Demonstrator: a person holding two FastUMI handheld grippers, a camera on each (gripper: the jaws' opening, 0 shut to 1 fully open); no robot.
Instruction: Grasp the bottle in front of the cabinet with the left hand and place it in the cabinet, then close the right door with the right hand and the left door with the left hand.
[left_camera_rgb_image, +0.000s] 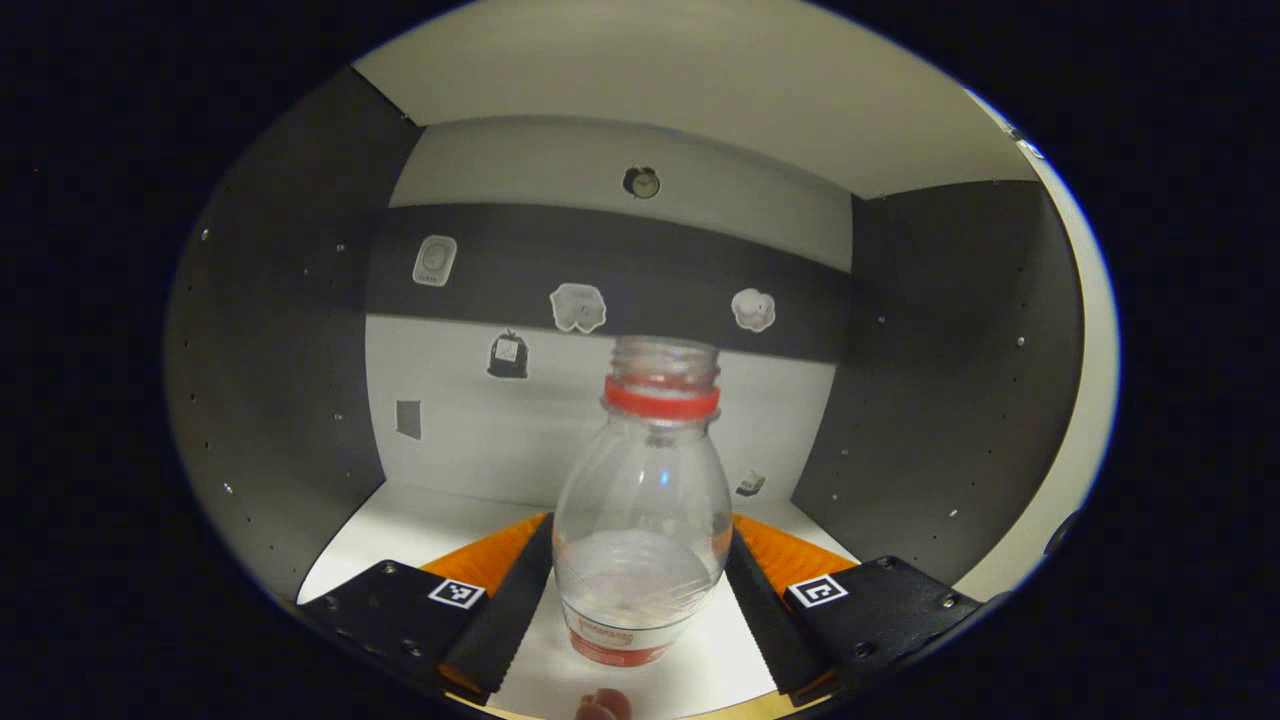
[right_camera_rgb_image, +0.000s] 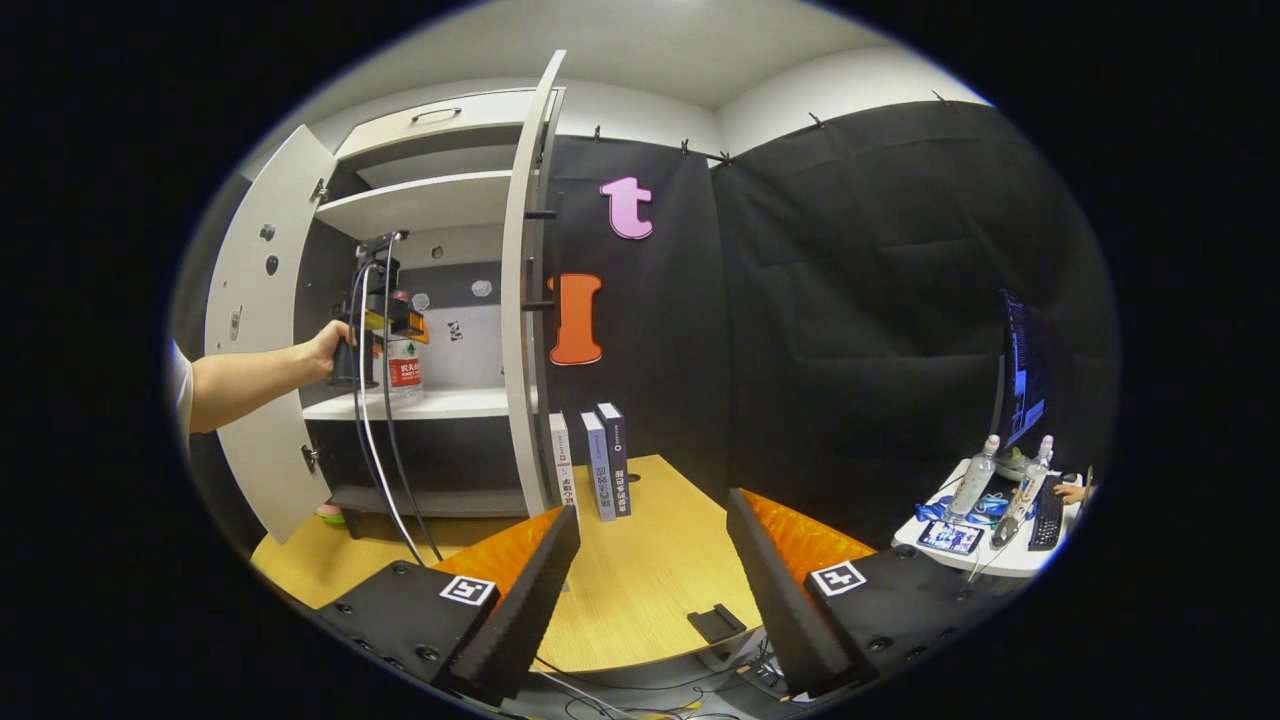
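A clear plastic bottle (left_camera_rgb_image: 645, 480) with a red neck ring and no cap stands upright between the fingers of my left gripper (left_camera_rgb_image: 640, 530), which is shut on its lower body. It is inside the cabinet, over the white shelf (left_camera_rgb_image: 400, 530). In the right gripper view a hand holds the left gripper (right_camera_rgb_image: 395, 320) with the bottle (right_camera_rgb_image: 404, 368) at the shelf (right_camera_rgb_image: 450, 404). The cabinet's left door (right_camera_rgb_image: 255, 330) and right door (right_camera_rgb_image: 525, 300) both stand wide open. My right gripper (right_camera_rgb_image: 652, 510) is open and holds nothing, above the wooden table (right_camera_rgb_image: 640, 580), well away from the right door.
Three books (right_camera_rgb_image: 598, 465) stand upright on the table beside the right door. A small black piece (right_camera_rgb_image: 716, 622) lies near the table's front edge. Cables (right_camera_rgb_image: 375, 450) hang from the left gripper. A side table (right_camera_rgb_image: 985, 555) at the right carries bottles, a keyboard and a monitor (right_camera_rgb_image: 1015, 370).
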